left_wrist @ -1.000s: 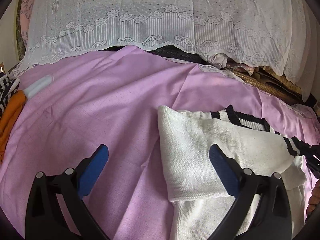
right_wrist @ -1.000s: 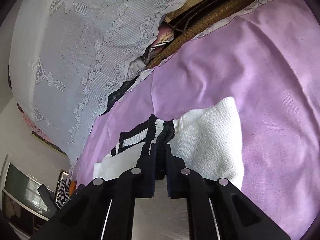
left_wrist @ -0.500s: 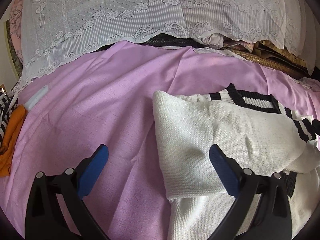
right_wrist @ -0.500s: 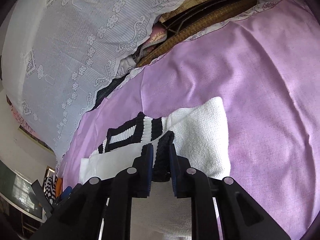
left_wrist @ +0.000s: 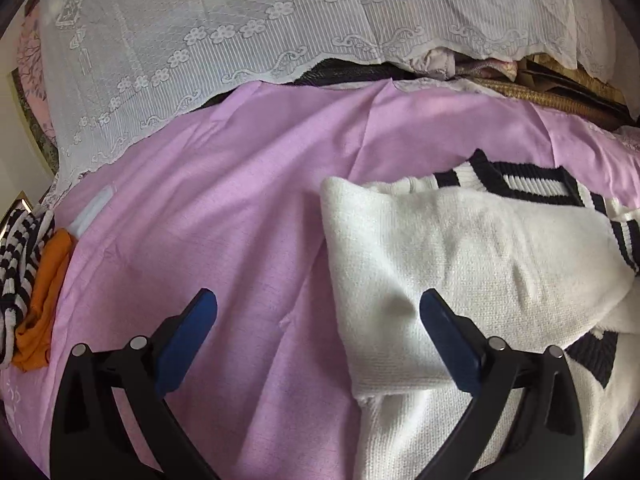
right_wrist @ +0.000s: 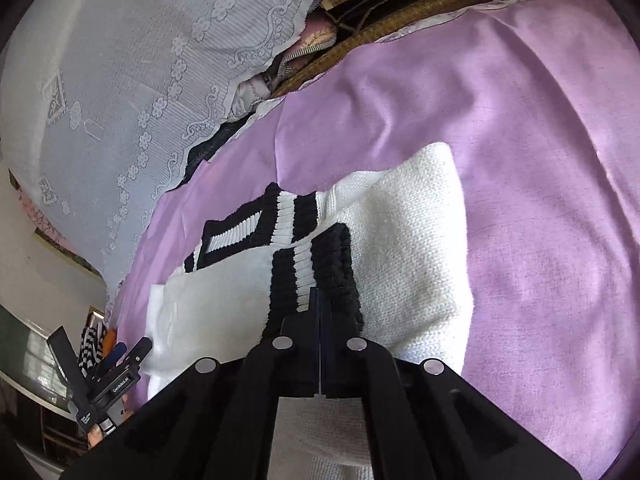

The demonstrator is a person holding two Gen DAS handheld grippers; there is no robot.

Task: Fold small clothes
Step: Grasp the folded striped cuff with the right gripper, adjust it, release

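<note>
**A:** Now your right gripper [right_wrist: 320, 300] has its jaws pressed fully together, where a moment ago they were pinched on the black ribbed cuff [right_wrist: 334, 276] of the white knitted sweater with black-and-white striped trim [left_wrist: 460, 248]. The cuff lies just ahead of the tips, on top of the folded body, and I can't make out any knit between the pads. I'd judge the sleeve is laid in and that fold is done.

**B:** And my left?

**A:** Your left gripper [left_wrist: 316, 320] is spread wide and holds nothing. Its right finger hangs over the sweater's near-left part; its left finger is over the bare lilac bedsheet [left_wrist: 220, 220]. The sweater sits ahead and to its right.

**B:** Anything I can't trust?

**A:** Whether that right finger touches the knit, I cannot tell. The sweater's hem is cut off at the bottom edge, so the next fold line is hidden. Far left, the orange cloth [left_wrist: 44, 300] and striped garment [left_wrist: 20, 256] are only partly in view.
</note>
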